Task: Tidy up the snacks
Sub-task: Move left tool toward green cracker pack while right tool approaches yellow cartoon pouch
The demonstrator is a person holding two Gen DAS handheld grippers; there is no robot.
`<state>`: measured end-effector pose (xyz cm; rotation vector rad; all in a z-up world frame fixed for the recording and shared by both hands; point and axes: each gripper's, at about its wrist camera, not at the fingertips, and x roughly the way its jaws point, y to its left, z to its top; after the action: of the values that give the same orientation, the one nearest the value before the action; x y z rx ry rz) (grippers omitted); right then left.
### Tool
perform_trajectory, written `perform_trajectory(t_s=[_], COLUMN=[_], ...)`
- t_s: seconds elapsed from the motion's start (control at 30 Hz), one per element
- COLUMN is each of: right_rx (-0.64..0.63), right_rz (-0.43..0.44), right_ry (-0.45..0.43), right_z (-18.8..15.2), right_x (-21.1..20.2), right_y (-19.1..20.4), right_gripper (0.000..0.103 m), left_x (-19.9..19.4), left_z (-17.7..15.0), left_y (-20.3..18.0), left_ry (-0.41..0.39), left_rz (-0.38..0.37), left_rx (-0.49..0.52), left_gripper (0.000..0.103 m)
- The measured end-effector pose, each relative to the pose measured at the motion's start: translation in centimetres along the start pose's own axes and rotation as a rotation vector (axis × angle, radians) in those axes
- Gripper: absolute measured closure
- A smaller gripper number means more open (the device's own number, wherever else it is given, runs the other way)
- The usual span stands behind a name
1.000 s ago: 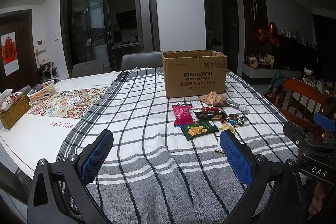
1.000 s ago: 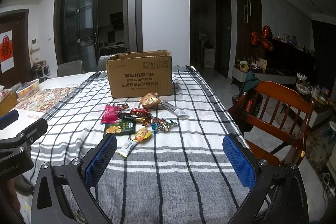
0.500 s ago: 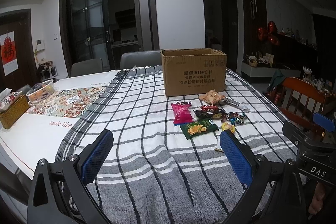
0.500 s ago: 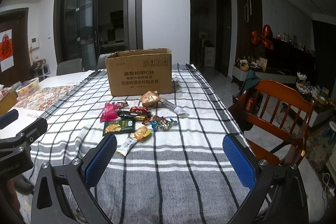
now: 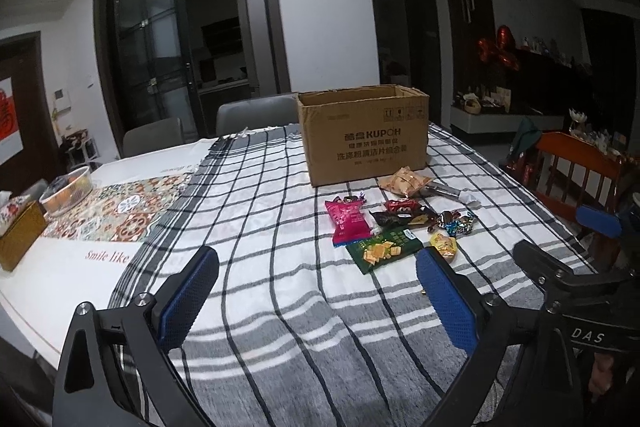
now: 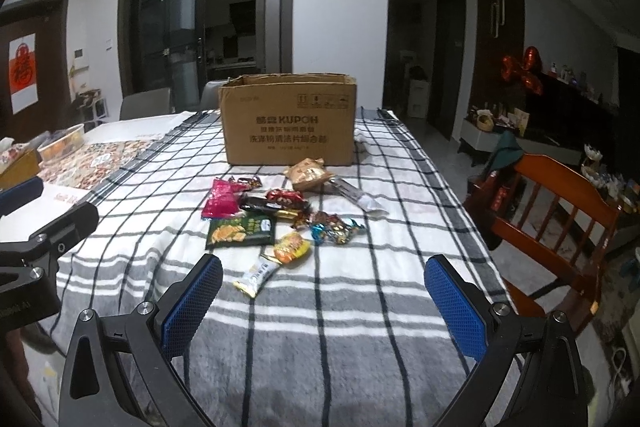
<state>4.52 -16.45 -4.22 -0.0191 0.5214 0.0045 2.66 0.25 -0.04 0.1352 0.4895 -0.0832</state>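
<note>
An open brown cardboard box (image 6: 287, 121) is seen at the far end of the desk (image 6: 320, 327), which is covered by a grey-and-white checked cloth. Assorted wrapped snacks (image 6: 276, 215) are scattered just before it. The left gripper (image 5: 316, 293) is noted closing, fingers apart, nothing between. The right gripper (image 6: 322, 297) is held spread and empty.
</note>
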Motion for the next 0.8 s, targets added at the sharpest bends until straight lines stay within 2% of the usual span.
perform_trajectory(t_s=[0.37,0.53,0.63,0.8], right_rx=[-0.026,0.038,0.025,0.036], right_rz=[0.04,0.093,0.098,0.105], right_ry=[0.018,0.088,0.13,0.195], right_z=[2.9,3.6,3.1,2.5], right_x=[2.7,4.8,6.5,8.7], right_y=[0.9,0.4,0.6,0.7], right_gripper=[0.002,0.007,0.016,0.024], left_x=[2.8,4.6,5.6,7.7], left_z=[2.3,2.9,2.7,2.2], left_y=[0.5,0.3,0.1,-0.7], left_ry=[0.054,0.07,0.083,0.119], left_rz=[-0.045,-0.062,-0.078,-0.136], left_rx=[0.01,0.02,0.038,0.123], left_gripper=[0.012,0.017,0.019,0.026])
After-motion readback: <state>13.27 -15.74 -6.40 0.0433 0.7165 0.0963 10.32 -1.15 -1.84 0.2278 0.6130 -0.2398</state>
